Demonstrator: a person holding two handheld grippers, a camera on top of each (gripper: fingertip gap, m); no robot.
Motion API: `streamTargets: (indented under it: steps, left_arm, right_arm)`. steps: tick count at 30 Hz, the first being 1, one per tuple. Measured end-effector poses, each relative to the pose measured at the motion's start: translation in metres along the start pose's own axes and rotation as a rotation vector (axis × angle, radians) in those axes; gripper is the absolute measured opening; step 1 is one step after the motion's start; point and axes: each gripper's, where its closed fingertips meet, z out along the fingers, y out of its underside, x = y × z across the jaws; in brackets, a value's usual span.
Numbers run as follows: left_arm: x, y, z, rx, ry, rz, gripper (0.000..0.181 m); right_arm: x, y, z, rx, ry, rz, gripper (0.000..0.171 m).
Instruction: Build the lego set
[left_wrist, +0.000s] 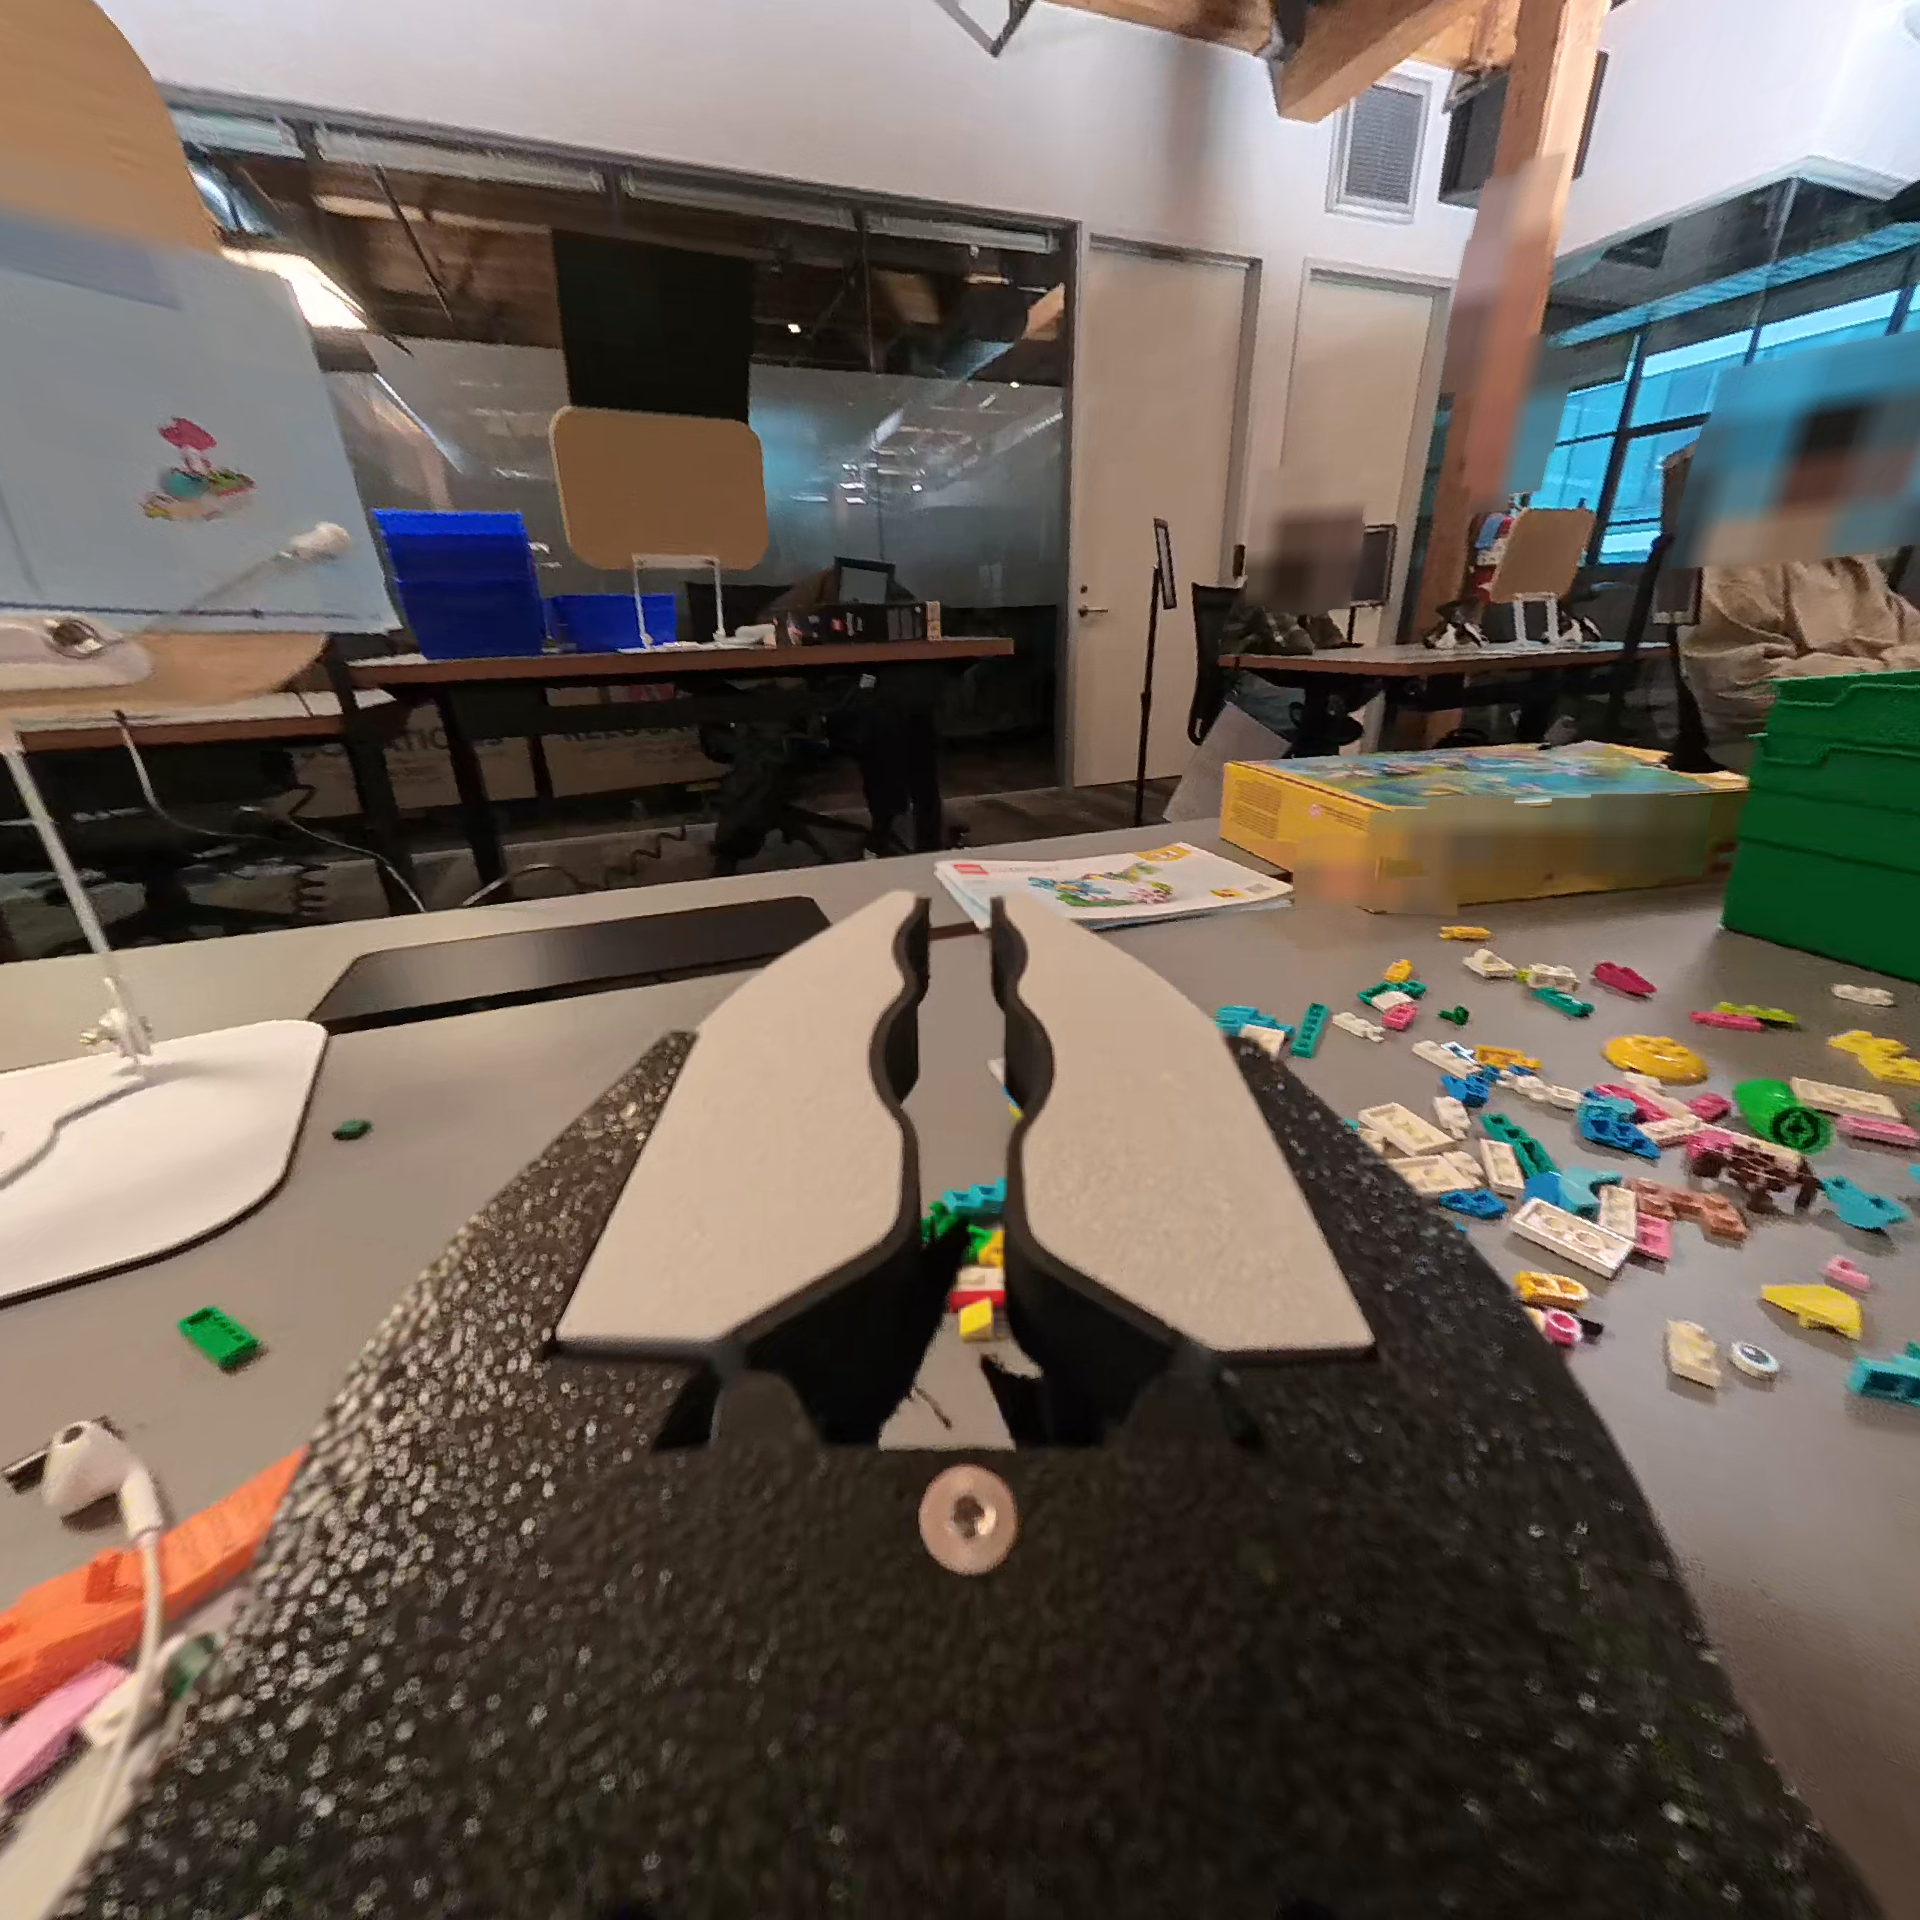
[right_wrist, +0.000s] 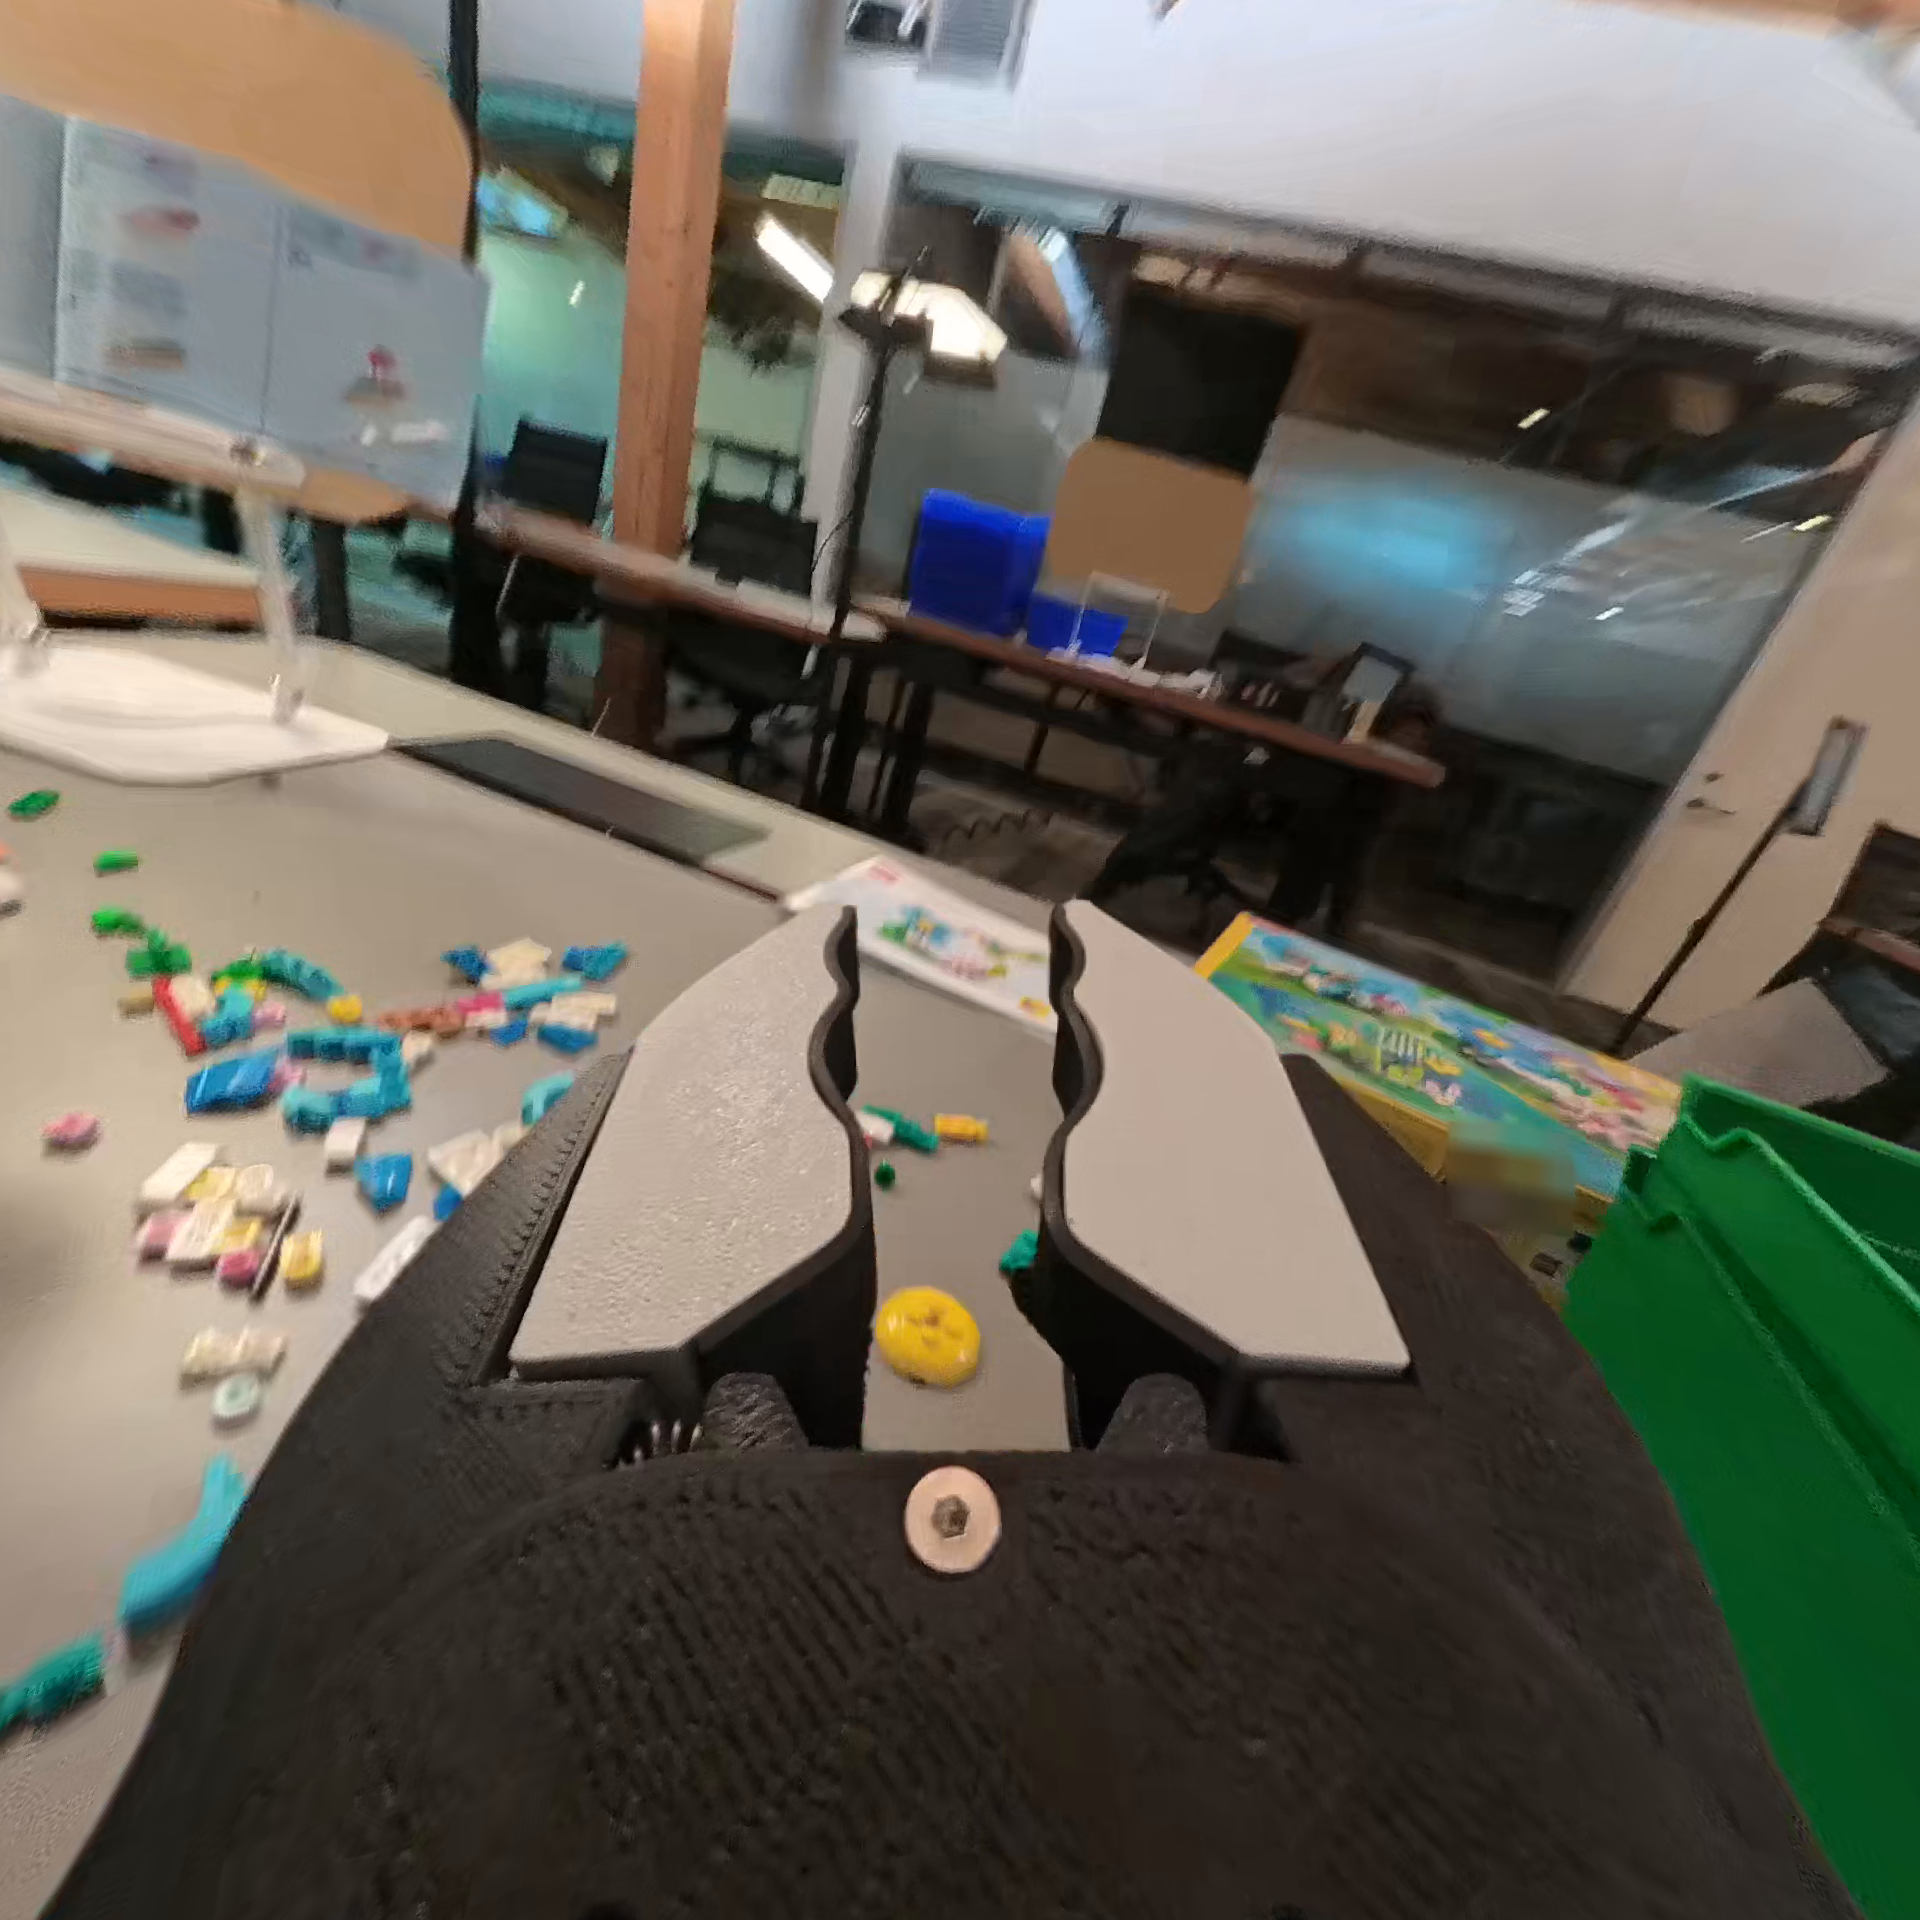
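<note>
Many small loose lego pieces (left_wrist: 1621, 1143) in teal, white, pink and yellow lie scattered on the grey table (left_wrist: 468, 1143). My left gripper (left_wrist: 961, 914) hovers above the table with only a narrow gap between its fingers and nothing visibly held; a few pieces (left_wrist: 977, 1278) show below through the gap. My right gripper (right_wrist: 951, 920) is open and empty above the table. A round yellow piece (right_wrist: 927, 1335) lies on the table below, between its fingers. The piece pile (right_wrist: 343, 1070) is to its left.
Stacked green bins (left_wrist: 1839, 831) stand at the right, close beside my right gripper (right_wrist: 1766, 1403). A yellow set box (left_wrist: 1475, 821) and a booklet (left_wrist: 1112, 883) lie at the back. A white stand base (left_wrist: 135, 1132), a black mat (left_wrist: 582, 951) and an earbud (left_wrist: 83, 1465) sit left. There is about 30 centimeters between the tips of the two grippers.
</note>
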Motion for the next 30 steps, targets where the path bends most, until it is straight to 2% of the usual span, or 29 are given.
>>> streamTargets:
  steps: [7,12,17,24,30]
  left_arm:
    - [0.001,0.004,0.004,-0.02,0.042,-0.077,0.017]
    - [0.003,0.005,0.005,-0.029,0.058,-0.078,0.017]
    - [0.009,0.006,0.005,-0.034,0.08,-0.04,0.017]
    - [0.012,0.007,0.006,-0.045,0.089,-0.015,0.016]
    - [0.009,0.008,0.007,-0.056,0.077,-0.026,0.014]
  right_arm:
    - [-0.012,0.055,0.011,-0.437,-0.338,0.016,0.019]
    - [-0.035,0.099,0.047,-0.795,-0.45,0.115,0.007]
    - [-0.058,0.123,0.07,-1.108,-0.546,0.278,0.006]
    - [-0.069,0.148,0.071,-1.397,-0.565,0.276,0.018]
    - [-0.07,0.15,0.072,-1.435,-0.579,0.184,0.007]
